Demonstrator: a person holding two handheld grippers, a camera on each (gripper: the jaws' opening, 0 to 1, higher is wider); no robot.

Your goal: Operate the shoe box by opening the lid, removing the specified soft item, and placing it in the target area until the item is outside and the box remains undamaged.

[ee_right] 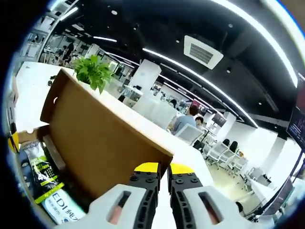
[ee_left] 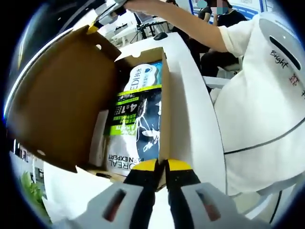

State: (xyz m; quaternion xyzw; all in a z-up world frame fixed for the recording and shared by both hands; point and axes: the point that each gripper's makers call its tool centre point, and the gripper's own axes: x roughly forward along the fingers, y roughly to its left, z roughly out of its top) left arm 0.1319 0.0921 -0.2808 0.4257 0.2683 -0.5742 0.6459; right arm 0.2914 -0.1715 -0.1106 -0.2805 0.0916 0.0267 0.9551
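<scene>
The brown cardboard shoe box [ee_left: 164, 102] with white outer walls stands open, its lid [ee_left: 57, 100] raised. Inside lie soft pouches: a dark refill pack with green lettering [ee_left: 136, 129] and a white-and-blue packet [ee_left: 143, 74] beyond it. The left gripper [ee_left: 165, 165] pinches the box's near wall, yellow-tipped jaws pressed together, the pouches just past them. The right gripper [ee_right: 159, 168] appears to clamp the lid's edge [ee_right: 138, 136].

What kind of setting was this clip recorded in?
Most likely an open-plan office or lab. The right gripper view shows long ceiling light strips, a ceiling air vent, rows of white desks with office chairs, and a seated person.
</scene>
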